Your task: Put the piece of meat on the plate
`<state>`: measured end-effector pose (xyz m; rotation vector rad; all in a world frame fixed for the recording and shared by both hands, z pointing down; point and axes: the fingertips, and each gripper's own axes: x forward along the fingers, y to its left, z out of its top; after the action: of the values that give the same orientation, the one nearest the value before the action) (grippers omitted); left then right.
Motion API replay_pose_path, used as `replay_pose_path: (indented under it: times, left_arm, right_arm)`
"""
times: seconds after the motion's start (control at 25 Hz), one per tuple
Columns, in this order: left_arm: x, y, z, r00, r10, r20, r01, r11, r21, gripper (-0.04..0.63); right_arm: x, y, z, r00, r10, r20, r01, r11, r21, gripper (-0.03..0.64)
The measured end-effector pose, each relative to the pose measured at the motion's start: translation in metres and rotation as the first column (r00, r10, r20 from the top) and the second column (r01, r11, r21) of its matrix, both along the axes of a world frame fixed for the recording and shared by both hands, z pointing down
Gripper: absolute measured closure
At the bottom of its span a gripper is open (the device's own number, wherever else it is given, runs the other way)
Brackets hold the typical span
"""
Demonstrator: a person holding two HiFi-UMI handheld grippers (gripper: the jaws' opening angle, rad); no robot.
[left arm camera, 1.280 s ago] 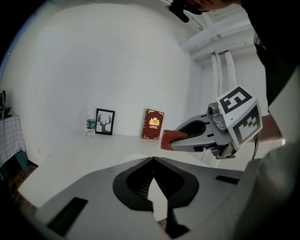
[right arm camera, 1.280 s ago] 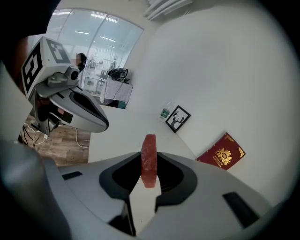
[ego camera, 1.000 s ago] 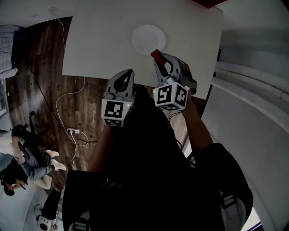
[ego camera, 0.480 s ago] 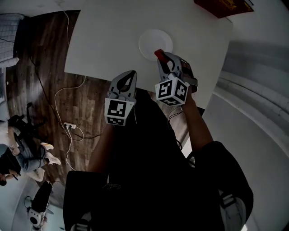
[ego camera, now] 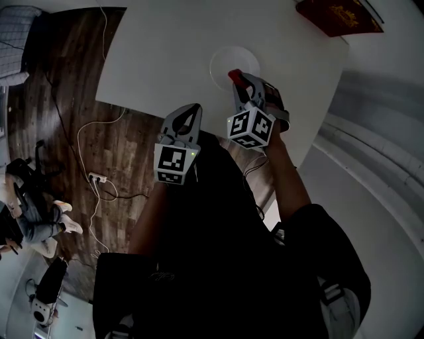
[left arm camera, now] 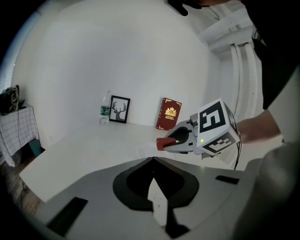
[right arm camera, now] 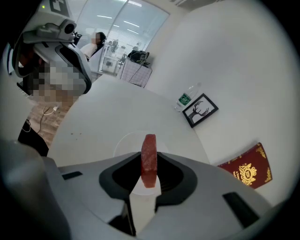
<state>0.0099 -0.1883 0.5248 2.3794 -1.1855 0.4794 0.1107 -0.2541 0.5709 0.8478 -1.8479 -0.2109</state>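
Meat [right arm camera: 149,161] stands upright, clamped in right tongs [ego camera: 239,82]; left tongs [left arm camera: 153,164] together.

I see a red slab of meat [right arm camera: 149,161], a white round plate [ego camera: 224,63] on my white tabletop [ego camera: 165,53], and a dark-red book with a gold crest [ego camera: 338,16].

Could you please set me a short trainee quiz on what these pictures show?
1. Which gripper grips the piece of meat?
2. True or false: the left gripper is shut and empty.
3. Multiple choice: the plate is A) bare, B) holding the meat, C) holding a fork.
Key: 1, the right gripper; 2, true; 3, A.
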Motion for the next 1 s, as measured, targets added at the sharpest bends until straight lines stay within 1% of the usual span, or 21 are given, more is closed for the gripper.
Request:
replay_pose_path:
  times: [0.28,0.48,0.72,1.0]
  left_arm:
    - [-0.003,-0.007,0.002,0.999,-0.037,-0.003,0.037,0.999,-0.001,0.594]
    - [-0.002,-0.013,0.007,0.999,-0.039,-0.008,0.039,0.999,-0.007,0.594]
    - [-0.001,-0.013,0.01,0.999,-0.04,-0.025,0.039,0.999,-0.032,0.594]
    - [0.005,-0.028,0.007,0.999,-0.025,-0.029,0.025,1.0,-0.015,0.594]
  right_arm:
    - [0.003,-0.007,0.01,1.0,-0.008,-0.013,0.008,1.0,-0.016,0.514]
    - [0.002,-0.018,0.012,1.0,-0.009,-0.017,0.009,1.0,-0.009,0.514]
    - [0.0,-0.021,0.014,1.0,0.004,-0.02,-0.004,1.0,-0.019,0.514]
    - [0.001,-0.03,0.015,0.999,-0.003,-0.046,0.002,1.0,-0.006,0.514]
